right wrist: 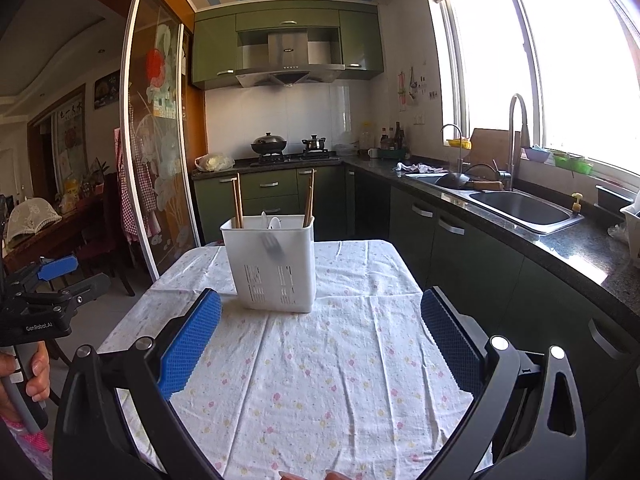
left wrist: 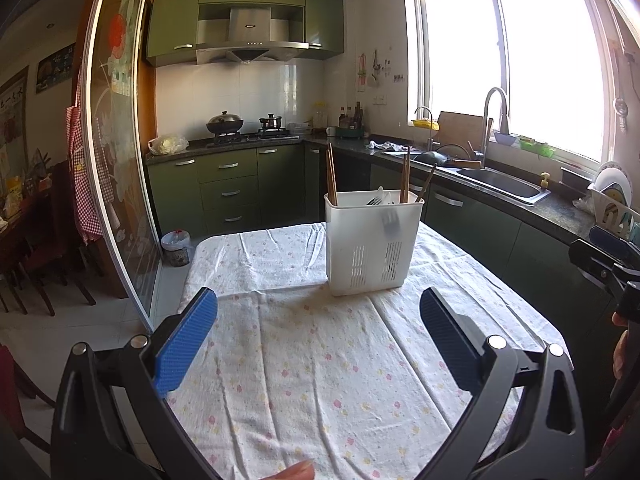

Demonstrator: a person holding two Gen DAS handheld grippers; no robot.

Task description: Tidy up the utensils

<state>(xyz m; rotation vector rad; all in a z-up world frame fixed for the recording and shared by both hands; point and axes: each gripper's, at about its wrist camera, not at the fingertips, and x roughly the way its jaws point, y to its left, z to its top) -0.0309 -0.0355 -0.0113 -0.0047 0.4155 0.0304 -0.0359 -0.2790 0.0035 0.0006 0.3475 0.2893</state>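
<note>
Both grippers, left [left wrist: 318, 330] and right [right wrist: 320, 330], agape, white utensil caddy [left wrist: 374, 248] ahead, apart.

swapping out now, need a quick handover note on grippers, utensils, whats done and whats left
Left gripper: open, empty, held above the floral tablecloth.
Right gripper: open, empty, also above the cloth.
White plastic slotted utensil caddy stands upright at the table's far end. Inside it: wooden chopsticks at both ends, a metal fork and a white spoon in the middle.
Done: every utensil in view is in the caddy; none lies on the cloth.
Left: apparently nothing to collect; sorting by compartment cannot be judged from here.
</note>
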